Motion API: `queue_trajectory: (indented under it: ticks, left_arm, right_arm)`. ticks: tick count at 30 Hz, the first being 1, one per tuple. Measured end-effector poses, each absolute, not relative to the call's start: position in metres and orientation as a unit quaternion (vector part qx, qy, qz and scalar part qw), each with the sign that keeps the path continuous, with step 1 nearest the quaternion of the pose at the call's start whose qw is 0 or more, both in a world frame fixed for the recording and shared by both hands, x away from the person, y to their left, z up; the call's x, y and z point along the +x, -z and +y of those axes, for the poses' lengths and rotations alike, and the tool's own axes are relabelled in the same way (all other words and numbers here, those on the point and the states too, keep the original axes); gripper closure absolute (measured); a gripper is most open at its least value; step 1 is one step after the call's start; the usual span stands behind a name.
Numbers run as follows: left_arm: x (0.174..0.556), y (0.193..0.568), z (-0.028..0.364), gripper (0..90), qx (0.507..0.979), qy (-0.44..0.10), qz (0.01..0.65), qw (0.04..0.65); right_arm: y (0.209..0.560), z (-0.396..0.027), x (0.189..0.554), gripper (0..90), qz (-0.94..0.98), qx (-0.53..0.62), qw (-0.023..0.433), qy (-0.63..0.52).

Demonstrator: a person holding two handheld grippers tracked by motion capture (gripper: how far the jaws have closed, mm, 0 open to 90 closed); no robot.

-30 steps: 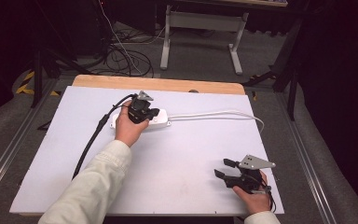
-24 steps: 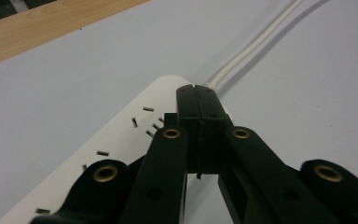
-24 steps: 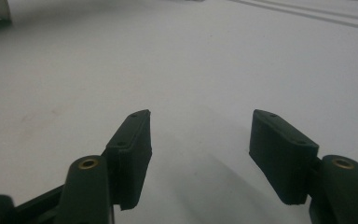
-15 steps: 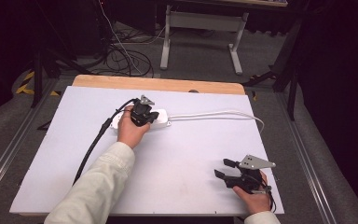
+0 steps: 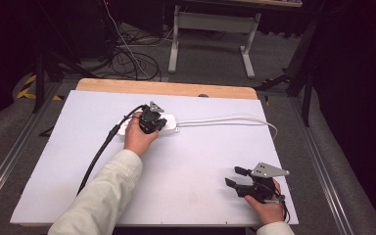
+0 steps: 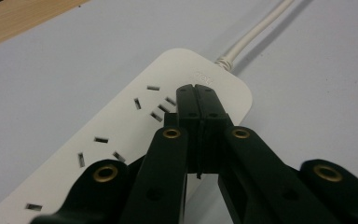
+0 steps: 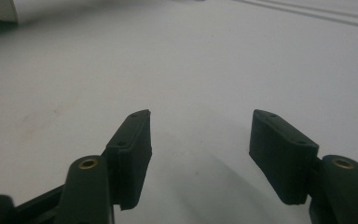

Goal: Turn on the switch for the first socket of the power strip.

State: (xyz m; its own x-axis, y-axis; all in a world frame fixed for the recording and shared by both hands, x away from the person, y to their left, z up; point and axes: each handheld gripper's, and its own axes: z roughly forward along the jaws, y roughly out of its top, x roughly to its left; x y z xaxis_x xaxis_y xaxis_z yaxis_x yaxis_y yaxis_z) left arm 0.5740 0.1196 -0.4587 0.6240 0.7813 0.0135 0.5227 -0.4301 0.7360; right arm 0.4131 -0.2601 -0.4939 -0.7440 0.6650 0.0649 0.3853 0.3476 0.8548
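A white power strip lies near the back middle of the white table top, its white cord curving off to the right. My left gripper sits over the strip with its jaws shut and nothing between them. In the left gripper view the closed tips rest on or just above the strip near its cord end, beside a group of socket slots. My right gripper rests at the front right of the table, open and empty, its pads apart above the bare surface.
A black cable trails from the left gripper toward the front left. A wooden strip edges the table's far side. Beyond it are a metal stand and loose floor cables.
The left hand and gripper have shifted slightly over the power strip. The right gripper has stayed where it was.
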Motion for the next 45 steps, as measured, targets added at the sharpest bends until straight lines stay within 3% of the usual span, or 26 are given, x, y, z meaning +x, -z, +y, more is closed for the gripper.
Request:
queue_trajectory:
  ticks: [17, 45]
  left_arm:
    - [0.569, 0.461, 0.117, 90.0, 0.827, -0.209, 0.392, 0.345]
    - [0.565, 0.466, 0.112, 90.0, 0.818, -0.207, 0.391, 0.368]
  right_arm:
    - [0.494, -0.260, 0.413, 39.7, 0.808, 0.325, 0.148, -0.469]
    - [0.494, -0.260, 0.413, 39.6, 0.808, 0.324, 0.145, -0.470]
